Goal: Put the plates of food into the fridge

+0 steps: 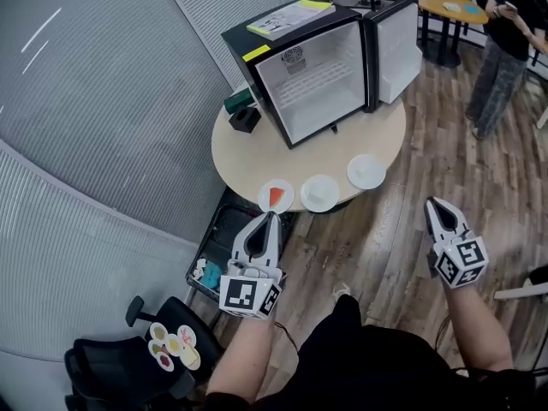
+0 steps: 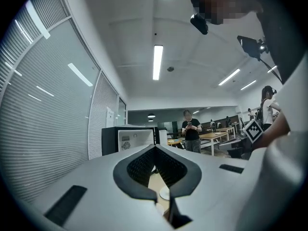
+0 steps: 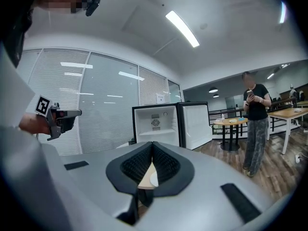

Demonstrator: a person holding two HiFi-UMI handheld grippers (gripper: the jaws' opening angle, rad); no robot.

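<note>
Jaws clenched empty on both; our left gripper [image 1: 273, 217] lies nearer than our right gripper [image 1: 435, 205] to the red-topped plate [image 1: 276, 197] at the surface's [image 1: 253, 154] near edge.

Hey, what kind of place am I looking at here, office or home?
Probably an open-plan office or lab, not a home: blind-covered glass partitions, long strip ceiling lights, and wooden work tables behind. The open mini fridge on a round table suggests a break corner.
</note>
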